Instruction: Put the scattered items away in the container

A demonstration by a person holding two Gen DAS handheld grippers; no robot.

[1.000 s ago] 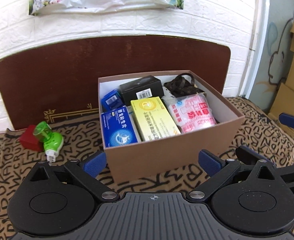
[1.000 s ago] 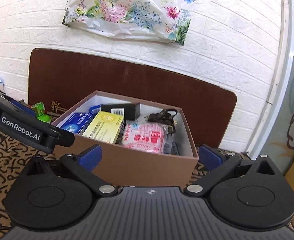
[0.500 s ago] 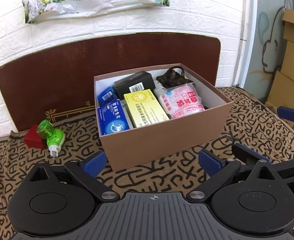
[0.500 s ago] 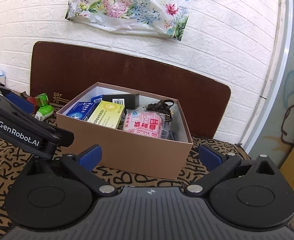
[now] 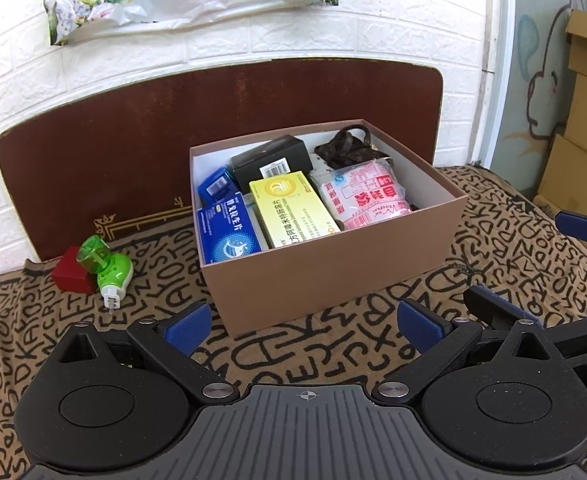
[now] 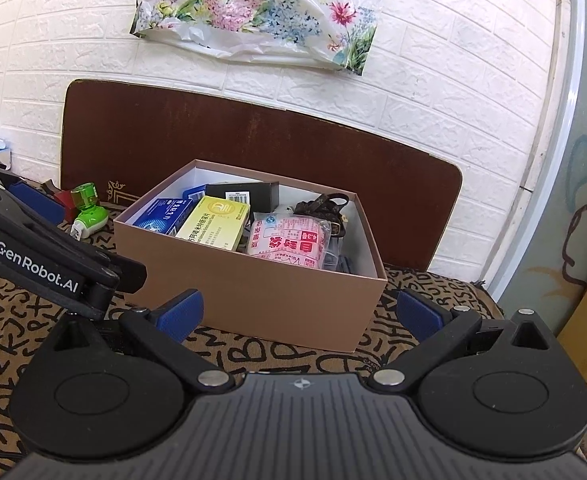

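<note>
A brown cardboard box (image 5: 333, 272) (image 6: 253, 292) stands on the patterned cloth. It holds a blue box (image 5: 225, 232), a yellow box (image 5: 293, 208), a black box (image 5: 271, 158), a pink packet (image 5: 365, 196) and a brown strap (image 5: 345, 144). Left of it lie a green plug-in device (image 5: 109, 268) (image 6: 87, 216) and a red box (image 5: 71, 272). My left gripper (image 5: 303, 322) is open and empty, in front of the box. My right gripper (image 6: 299, 314) is open and empty, also in front of the box.
A dark brown board (image 5: 133, 140) leans on the white brick wall behind the box. A floral plastic bag (image 6: 261, 12) hangs on the wall. Cardboard cartons (image 5: 581, 120) stand at the far right. The left gripper's body (image 6: 45, 256) shows at left in the right wrist view.
Both grippers have drawn back from the box, which looks smaller and farther now. Both stay open and empty. Nothing on the cloth has moved.
</note>
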